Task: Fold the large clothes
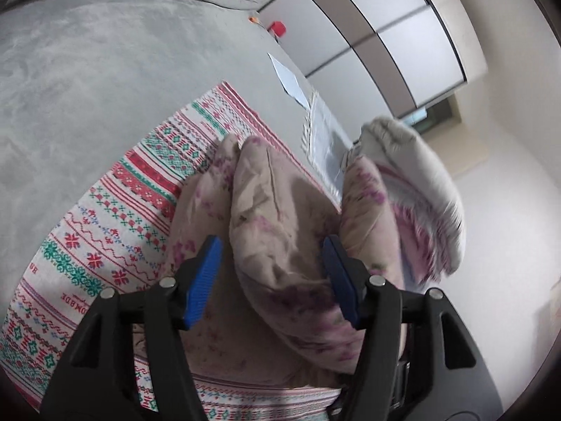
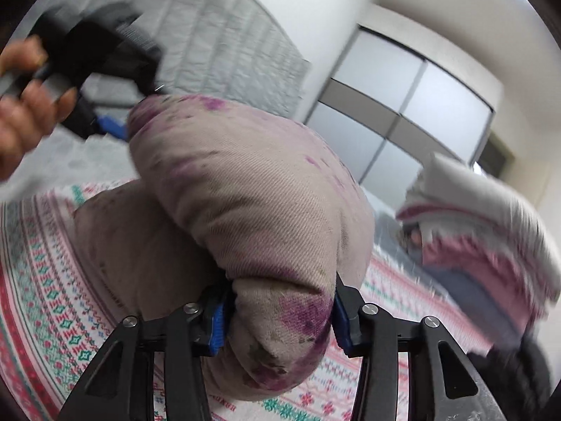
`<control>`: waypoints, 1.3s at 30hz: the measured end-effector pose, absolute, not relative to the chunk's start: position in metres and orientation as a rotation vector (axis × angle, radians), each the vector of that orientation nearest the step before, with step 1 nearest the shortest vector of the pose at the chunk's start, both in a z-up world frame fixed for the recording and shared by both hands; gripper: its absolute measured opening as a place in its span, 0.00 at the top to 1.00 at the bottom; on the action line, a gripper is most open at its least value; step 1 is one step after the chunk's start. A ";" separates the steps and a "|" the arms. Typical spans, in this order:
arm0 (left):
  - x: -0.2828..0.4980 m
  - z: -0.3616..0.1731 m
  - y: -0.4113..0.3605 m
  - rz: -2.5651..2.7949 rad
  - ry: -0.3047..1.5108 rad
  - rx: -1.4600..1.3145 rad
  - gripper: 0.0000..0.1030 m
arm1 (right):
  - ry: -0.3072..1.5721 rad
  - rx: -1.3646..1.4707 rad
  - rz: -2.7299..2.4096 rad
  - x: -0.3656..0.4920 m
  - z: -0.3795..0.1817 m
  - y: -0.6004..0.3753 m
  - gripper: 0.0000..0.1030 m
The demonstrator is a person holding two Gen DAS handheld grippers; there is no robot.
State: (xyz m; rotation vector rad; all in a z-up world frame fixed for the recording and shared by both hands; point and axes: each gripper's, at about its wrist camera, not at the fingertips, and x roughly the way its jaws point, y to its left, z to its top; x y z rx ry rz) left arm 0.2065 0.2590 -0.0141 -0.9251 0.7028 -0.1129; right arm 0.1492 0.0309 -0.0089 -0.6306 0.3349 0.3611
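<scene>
Item: patterned sheet (image 1: 115,217), red, green and white bands, spread flat on the grey bed (image 1: 87,80); my landmark.

Item: my left gripper (image 1: 273,273), over the sheet; blue pads (image 1: 205,280) spread, a thick fold of the beige floral garment (image 1: 280,217) between them. Whether they grip it, I cannot tell.

Item: my right gripper (image 2: 278,319), pinching a bunched roll of the same garment (image 2: 252,193), lifted above the sheet.

Item: stacked folded clothes (image 2: 491,224), right of the sheet, blurred.

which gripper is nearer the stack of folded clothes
Right, as far as the views tell. The right gripper holds the beige floral garment with the folded stack just off to its right; the left gripper grips the garment's other end, farther from it.
</scene>
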 end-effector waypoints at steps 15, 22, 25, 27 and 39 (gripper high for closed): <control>0.237 -0.021 0.200 -0.107 0.838 -0.620 0.28 | 0.253 -0.963 0.499 0.107 -0.049 0.066 0.55; 0.251 -0.045 0.192 -0.102 0.877 -0.597 0.46 | 0.349 -0.743 0.495 0.134 -0.033 0.043 0.40; 0.250 -0.046 0.198 -0.116 0.884 -0.627 0.48 | 0.467 -0.510 0.523 0.148 -0.015 0.009 0.32; 0.248 -0.044 0.198 -0.121 0.891 -0.639 0.50 | 0.517 -0.420 0.518 0.155 -0.017 -0.006 0.27; 0.229 -0.026 0.206 -0.043 0.900 -0.605 0.65 | 0.241 -1.020 0.467 0.117 -0.044 0.055 0.51</control>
